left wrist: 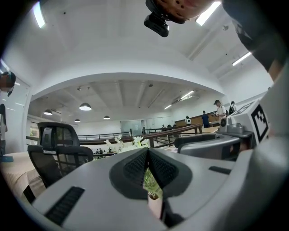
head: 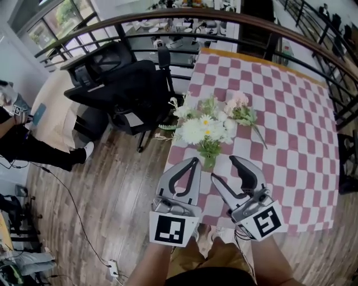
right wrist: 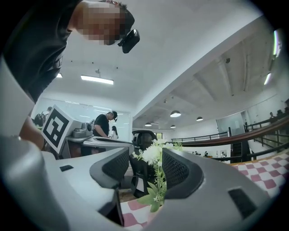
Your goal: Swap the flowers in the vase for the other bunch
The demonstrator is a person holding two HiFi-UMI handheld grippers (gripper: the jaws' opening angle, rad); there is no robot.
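A small vase [head: 208,162] with white flowers [head: 202,129] stands near the left front edge of the pink checked table [head: 291,139]. A pink bunch [head: 239,107] lies on the cloth just behind it. My left gripper [head: 194,162] hovers just left of the vase with its jaws shut and nothing in them. In the left gripper view the left gripper [left wrist: 147,153] has its tips together, and the vase [left wrist: 154,205] shows through the gap below them. My right gripper [head: 224,167] stands open just to the vase's right. In the right gripper view the white flowers [right wrist: 151,154] show between the jaws of the right gripper [right wrist: 144,159].
A black office chair [head: 120,84] stands left of the table on the wooden floor. A curved railing [head: 168,17] runs behind the table. A person [head: 22,139] sits at the far left. A cable [head: 72,206] lies on the floor.
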